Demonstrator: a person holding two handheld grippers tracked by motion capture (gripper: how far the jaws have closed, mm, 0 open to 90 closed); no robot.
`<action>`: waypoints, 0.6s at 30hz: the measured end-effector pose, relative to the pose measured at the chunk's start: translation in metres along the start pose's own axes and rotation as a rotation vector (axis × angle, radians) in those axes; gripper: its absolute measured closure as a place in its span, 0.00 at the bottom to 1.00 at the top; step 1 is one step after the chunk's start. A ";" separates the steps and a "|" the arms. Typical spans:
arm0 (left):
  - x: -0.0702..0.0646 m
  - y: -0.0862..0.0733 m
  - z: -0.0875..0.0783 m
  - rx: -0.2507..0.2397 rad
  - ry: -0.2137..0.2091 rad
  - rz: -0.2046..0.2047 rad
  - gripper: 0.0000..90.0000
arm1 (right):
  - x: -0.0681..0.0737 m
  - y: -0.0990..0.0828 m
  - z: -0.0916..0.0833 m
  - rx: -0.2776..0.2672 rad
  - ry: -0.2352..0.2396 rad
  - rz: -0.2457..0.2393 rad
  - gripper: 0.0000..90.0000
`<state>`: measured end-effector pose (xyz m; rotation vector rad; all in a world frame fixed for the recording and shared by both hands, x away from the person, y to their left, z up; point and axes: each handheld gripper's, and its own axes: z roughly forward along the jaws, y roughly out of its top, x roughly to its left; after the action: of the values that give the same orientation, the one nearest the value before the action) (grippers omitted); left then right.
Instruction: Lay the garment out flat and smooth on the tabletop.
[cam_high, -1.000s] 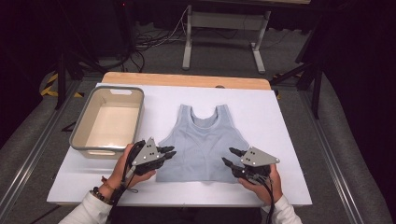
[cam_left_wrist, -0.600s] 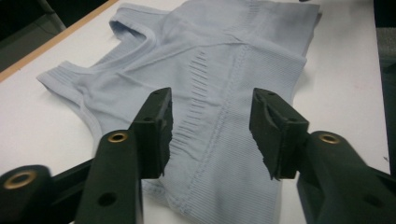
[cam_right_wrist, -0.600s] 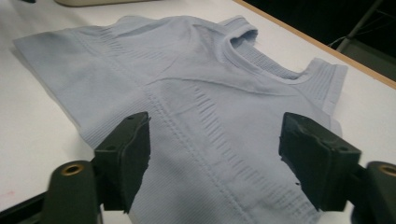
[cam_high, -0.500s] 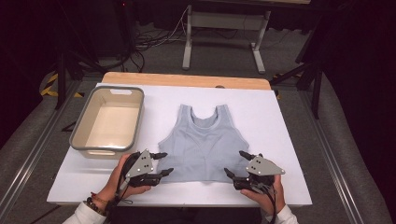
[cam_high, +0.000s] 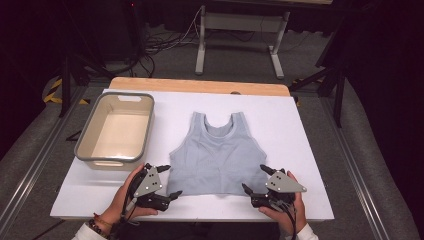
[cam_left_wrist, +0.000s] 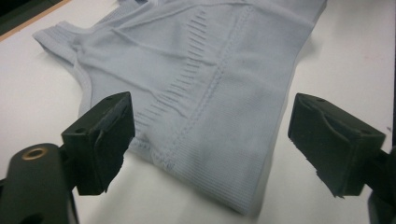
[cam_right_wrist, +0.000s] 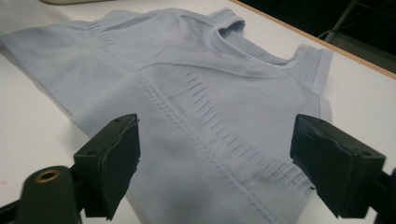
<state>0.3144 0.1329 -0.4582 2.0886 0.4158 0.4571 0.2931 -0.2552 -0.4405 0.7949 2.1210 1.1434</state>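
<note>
The top (cam_high: 220, 155) lies flat mid-desk (cam_high: 310, 130), hem toward the near edge. The left claw (cam_high: 170, 181) and right claw (cam_high: 252, 179) have just been opening, gaping at the hem corners, gripping nothing. A bin (cam_high: 85, 150) stands left, apart.

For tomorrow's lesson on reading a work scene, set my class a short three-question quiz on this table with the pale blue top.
1. True or false: the pale blue ribbed knit crop top lies spread flat on the white table top.
2. Which side of the top does the beige plastic rectangular tub stand on in the high view? A left, B right, C on top of it.
3. How do the jaws of the left gripper and the right gripper stand?

Key
1. True.
2. A.
3. Both open, one at each bottom corner of the top; nothing is pinched. They have just been opening.
</note>
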 end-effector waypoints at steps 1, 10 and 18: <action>0.000 -0.001 -0.001 -0.006 0.001 -0.005 0.17 | 0.000 0.000 0.000 -0.002 -0.001 0.003 0.17; 0.006 -0.003 -0.002 -0.031 -0.011 -0.031 0.15 | -0.007 -0.004 0.001 -0.019 -0.003 0.028 0.28; 0.006 -0.001 -0.001 0.004 -0.009 -0.028 0.39 | -0.005 -0.005 0.003 -0.001 0.034 0.036 0.61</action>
<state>0.3196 0.1370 -0.4580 2.0851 0.4407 0.4301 0.2977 -0.2599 -0.4452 0.8210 2.1417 1.1849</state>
